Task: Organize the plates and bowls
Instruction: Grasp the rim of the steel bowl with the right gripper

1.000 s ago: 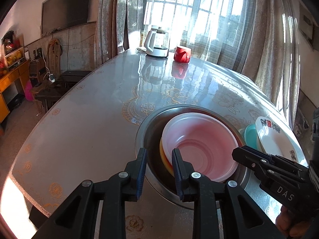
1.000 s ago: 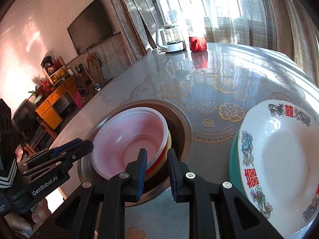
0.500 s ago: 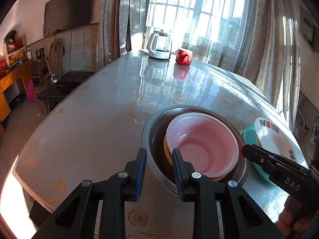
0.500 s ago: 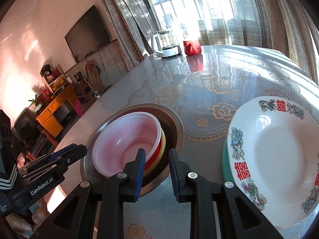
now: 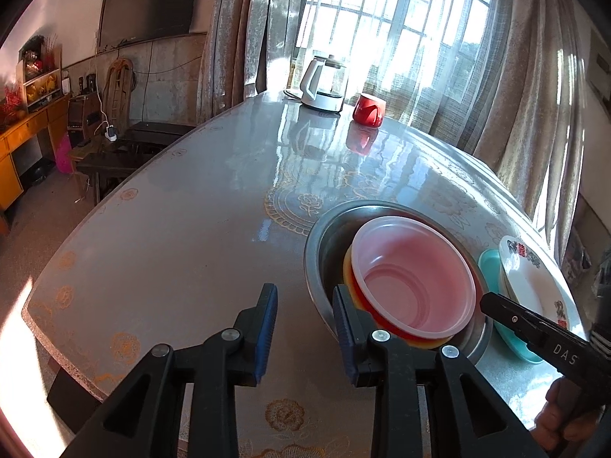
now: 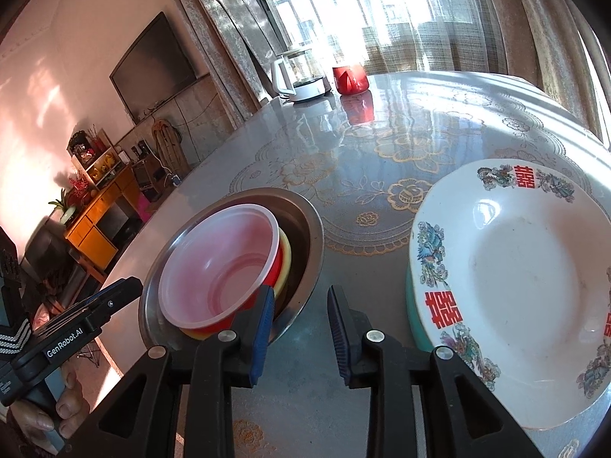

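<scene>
Bowls point(image 5: 412, 286) nested left, plates point(image 6: 511, 290) stacked right; looks nearly done. Left tongs point(image 5: 304, 315) and right tongs point(image 6: 301, 316) just opened, both empty.

Both wrist cameras are looking obliquely down across the counter point(image 5: 183, 236) toward the far window, sharing the nested bowls point(image 5: 414, 280) point(image 6: 219, 271) close ahead.

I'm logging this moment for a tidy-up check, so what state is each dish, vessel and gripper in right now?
Left gripper: open, holding nothing; jaws just opened further.
Right gripper: open, holding nothing; jaws just opened further.
Pink bowl: upright, empty, nested on top.
Red bowl: nested under the pink one.
Yellow bowl: nested under the red one.
Steel basin: on the table, holding the bowl stack.
White plate: face up, resting on the teal dish.
Kettle: upright.
Red cup: upright.
</scene>
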The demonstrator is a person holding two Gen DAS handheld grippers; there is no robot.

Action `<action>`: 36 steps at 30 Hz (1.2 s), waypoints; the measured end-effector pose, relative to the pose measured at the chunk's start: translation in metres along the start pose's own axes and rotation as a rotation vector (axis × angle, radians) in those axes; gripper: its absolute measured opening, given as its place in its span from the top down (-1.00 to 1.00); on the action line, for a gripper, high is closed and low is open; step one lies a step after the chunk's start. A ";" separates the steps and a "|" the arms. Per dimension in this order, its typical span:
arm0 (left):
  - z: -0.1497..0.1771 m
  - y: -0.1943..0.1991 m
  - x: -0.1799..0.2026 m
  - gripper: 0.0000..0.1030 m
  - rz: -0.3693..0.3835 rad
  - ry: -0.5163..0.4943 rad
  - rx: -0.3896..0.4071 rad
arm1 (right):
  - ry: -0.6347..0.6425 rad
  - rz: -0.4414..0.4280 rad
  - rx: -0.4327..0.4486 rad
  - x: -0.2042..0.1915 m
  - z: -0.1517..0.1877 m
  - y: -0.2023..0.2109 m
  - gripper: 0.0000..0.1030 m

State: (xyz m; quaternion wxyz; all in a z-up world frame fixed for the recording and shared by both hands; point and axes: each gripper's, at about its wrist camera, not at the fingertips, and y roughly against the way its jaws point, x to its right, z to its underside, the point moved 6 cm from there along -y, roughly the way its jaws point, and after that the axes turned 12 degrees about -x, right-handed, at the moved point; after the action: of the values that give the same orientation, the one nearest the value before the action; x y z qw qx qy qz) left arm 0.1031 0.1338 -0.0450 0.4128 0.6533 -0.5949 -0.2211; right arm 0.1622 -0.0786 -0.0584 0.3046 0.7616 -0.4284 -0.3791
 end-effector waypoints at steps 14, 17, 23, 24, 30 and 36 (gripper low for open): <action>-0.006 -0.008 -0.013 0.38 0.022 0.045 -0.015 | -0.008 0.006 -0.001 0.001 -0.001 -0.002 0.44; -0.009 -0.010 -0.011 0.38 0.012 0.034 -0.013 | 0.008 0.024 -0.001 -0.001 -0.002 -0.003 0.44; -0.012 -0.016 -0.006 0.38 0.016 -0.002 -0.020 | 0.016 0.031 -0.015 -0.003 -0.005 -0.009 0.47; -0.013 -0.018 -0.005 0.38 0.013 -0.009 -0.023 | 0.017 0.031 -0.018 -0.004 -0.005 -0.010 0.48; -0.014 -0.030 -0.001 0.48 0.031 -0.040 -0.047 | 0.033 0.036 -0.032 -0.006 -0.008 -0.015 0.49; -0.015 -0.037 0.004 0.61 0.065 -0.071 -0.046 | 0.035 0.018 -0.042 -0.006 -0.013 -0.017 0.50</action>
State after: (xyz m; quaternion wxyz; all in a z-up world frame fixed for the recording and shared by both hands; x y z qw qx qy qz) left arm 0.1374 0.1319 -0.0650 0.4133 0.6156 -0.6249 -0.2443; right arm 0.1777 -0.0637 -0.0632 0.3313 0.7578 -0.4216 -0.3718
